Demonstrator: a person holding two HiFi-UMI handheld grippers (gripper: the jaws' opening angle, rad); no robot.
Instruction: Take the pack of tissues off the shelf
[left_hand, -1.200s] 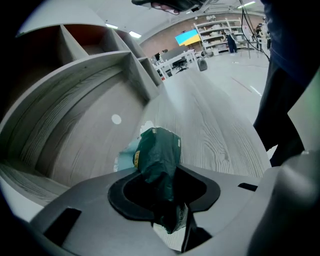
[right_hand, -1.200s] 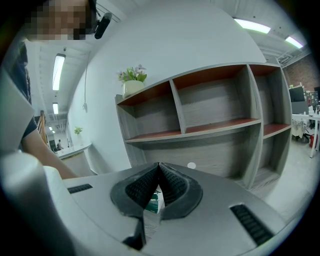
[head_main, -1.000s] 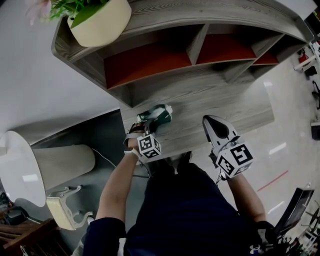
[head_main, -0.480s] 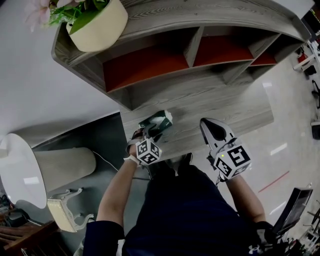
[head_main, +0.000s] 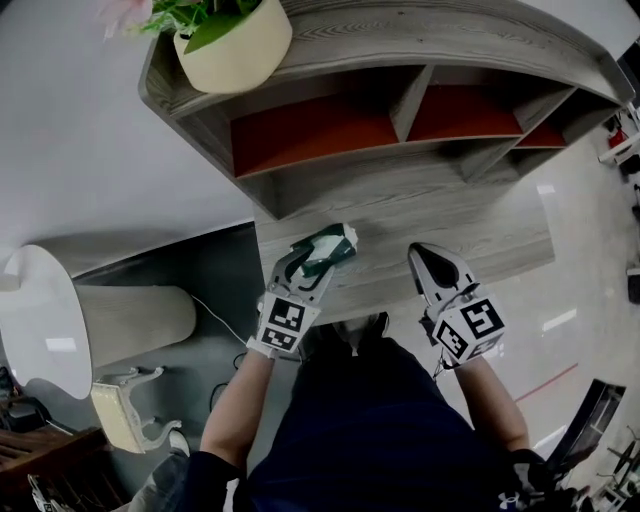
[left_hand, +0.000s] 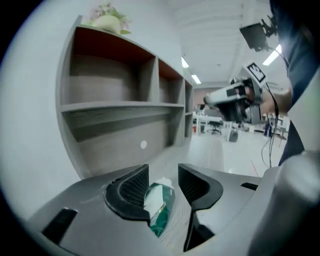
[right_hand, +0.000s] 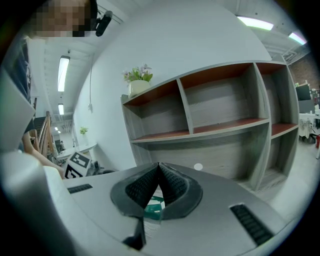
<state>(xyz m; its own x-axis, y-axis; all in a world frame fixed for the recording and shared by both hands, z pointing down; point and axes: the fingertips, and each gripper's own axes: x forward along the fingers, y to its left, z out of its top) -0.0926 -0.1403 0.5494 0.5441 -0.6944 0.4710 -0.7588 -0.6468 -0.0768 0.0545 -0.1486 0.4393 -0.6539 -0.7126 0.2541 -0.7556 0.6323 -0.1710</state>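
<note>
The left gripper (head_main: 303, 270) is released: its jaws stand apart around the pack of tissues (head_main: 332, 246), which lies against one jaw with a gap to the other. The right gripper (head_main: 428, 258), well to the right, is clenched tip to tip on nothing. The green-and-white pack rests on the grey wooden bench (head_main: 470, 235), near its left front. Beyond rise the shelf's (head_main: 400, 40) red-backed compartments (head_main: 310, 130), and a cream plant pot (head_main: 235, 50) stands on top.
</note>
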